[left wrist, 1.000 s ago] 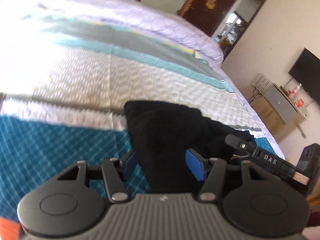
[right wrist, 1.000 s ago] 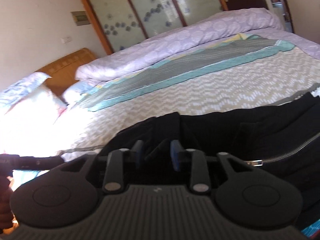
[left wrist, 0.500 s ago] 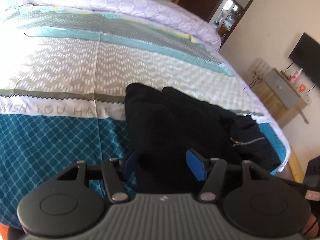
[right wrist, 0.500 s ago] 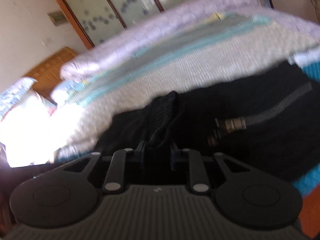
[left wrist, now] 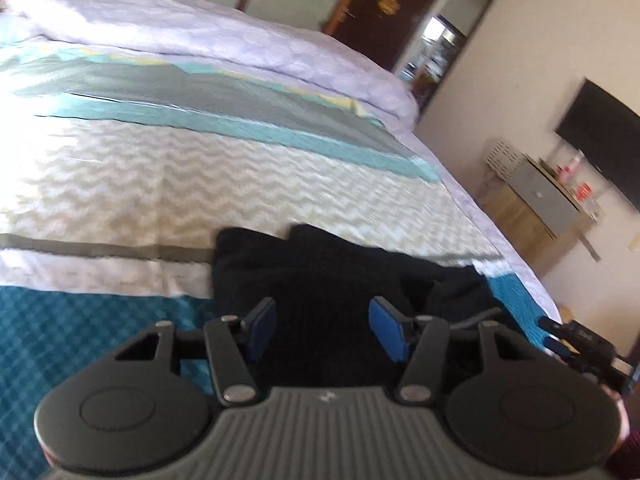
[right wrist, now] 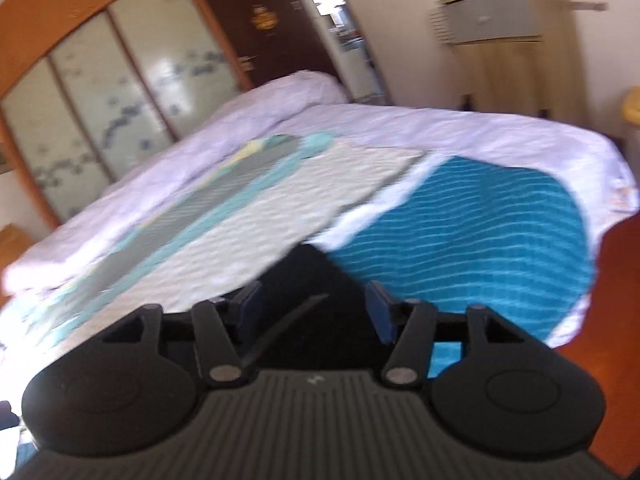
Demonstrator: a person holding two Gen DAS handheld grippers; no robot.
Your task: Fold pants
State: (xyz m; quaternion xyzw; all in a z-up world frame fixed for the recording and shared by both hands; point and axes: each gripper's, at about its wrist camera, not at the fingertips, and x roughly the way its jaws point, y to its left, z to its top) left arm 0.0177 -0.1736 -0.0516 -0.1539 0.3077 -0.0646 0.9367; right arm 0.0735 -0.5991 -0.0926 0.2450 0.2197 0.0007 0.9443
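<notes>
The black pants lie bunched on the bed near its front edge, over the teal and white bands of the cover. My left gripper is open and empty, with its blue pads just above the near part of the pants. My right gripper is open too, over one end of the pants, where a grey zipper strip shows between the fingers. The right gripper also shows at the right edge of the left wrist view.
The bed cover has zigzag, grey and teal bands, with a lilac duvet rolled at the back. A wooden cabinet and a wall television stand on the right. The bed's right corner drops to a wooden floor.
My right gripper has let go of the pants, opened wide and swung right toward the bed's corner. My left gripper stayed open over the pants, shifting only slightly.
</notes>
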